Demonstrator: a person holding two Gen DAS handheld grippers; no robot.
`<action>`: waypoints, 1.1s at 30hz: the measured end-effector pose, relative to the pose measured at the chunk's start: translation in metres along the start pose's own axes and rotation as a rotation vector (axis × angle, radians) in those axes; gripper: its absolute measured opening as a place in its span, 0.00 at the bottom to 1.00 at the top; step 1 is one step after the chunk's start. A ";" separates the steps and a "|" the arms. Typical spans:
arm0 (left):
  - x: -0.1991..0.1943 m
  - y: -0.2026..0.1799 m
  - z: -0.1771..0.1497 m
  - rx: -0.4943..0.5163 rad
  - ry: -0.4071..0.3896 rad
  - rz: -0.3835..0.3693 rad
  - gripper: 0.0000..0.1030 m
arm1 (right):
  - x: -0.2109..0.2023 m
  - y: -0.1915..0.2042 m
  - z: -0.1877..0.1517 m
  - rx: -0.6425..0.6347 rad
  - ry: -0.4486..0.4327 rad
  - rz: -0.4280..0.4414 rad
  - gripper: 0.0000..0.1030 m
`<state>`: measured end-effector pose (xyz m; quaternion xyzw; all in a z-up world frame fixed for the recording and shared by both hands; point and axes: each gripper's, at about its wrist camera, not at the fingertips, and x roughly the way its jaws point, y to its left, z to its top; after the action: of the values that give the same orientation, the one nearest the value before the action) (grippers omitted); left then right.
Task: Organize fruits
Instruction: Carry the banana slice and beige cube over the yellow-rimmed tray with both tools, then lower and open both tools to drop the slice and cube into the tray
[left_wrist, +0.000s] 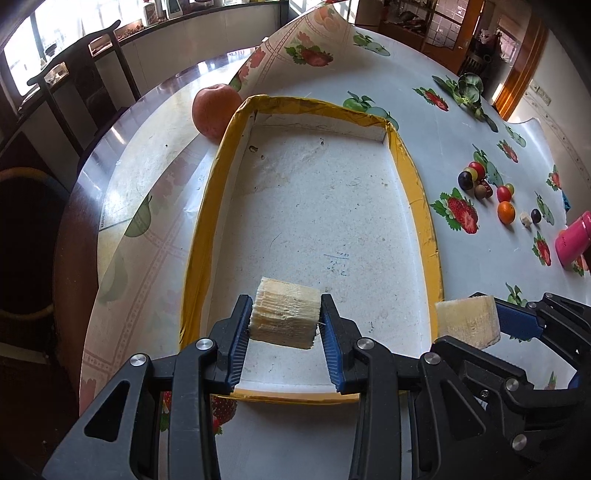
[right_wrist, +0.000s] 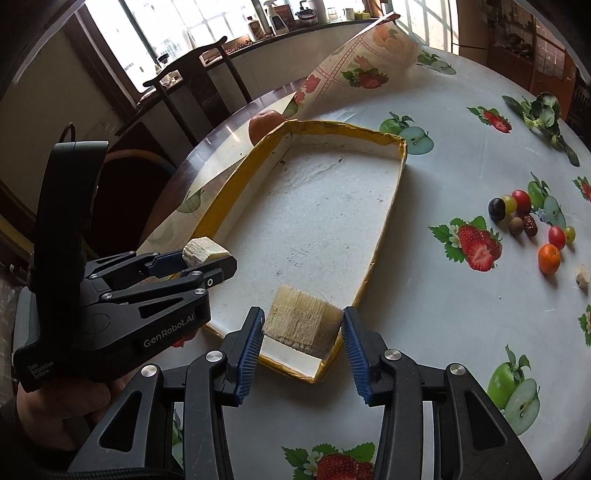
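Tray (left_wrist: 421, 206): yellow rim, off-white speckled floor. Both held chunks pale cream and fibrous: left chunk (left_wrist: 284, 317), right chunk (right_wrist: 303, 323). Each gripper is black with blue ribbed pads: left gripper (left_wrist: 284, 332), right gripper (right_wrist: 304, 339). Bench cloth (right_wrist: 424, 295): white, printed with red strawberries and green apples. Apple (left_wrist: 216, 110) behind the tray: orange-red. Right of the tray: orange mandarin (left_wrist: 506, 212), red, dark purple and green small fruits (left_wrist: 476, 177), pink bottle (left_wrist: 574, 240).
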<state>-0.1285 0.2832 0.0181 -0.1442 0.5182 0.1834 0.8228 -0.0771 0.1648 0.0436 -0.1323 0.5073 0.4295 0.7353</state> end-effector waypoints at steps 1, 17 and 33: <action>0.004 0.001 -0.001 0.006 0.012 -0.003 0.33 | 0.006 0.003 0.001 -0.012 0.008 0.008 0.43; 0.033 0.015 -0.026 0.074 0.130 0.025 0.38 | 0.077 0.018 -0.010 -0.141 0.181 0.037 0.44; -0.007 0.003 -0.014 0.081 0.039 0.043 0.68 | 0.015 0.006 -0.019 -0.123 0.079 0.031 0.68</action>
<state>-0.1433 0.2789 0.0182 -0.1035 0.5442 0.1769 0.8135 -0.0921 0.1640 0.0238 -0.1863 0.5106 0.4658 0.6984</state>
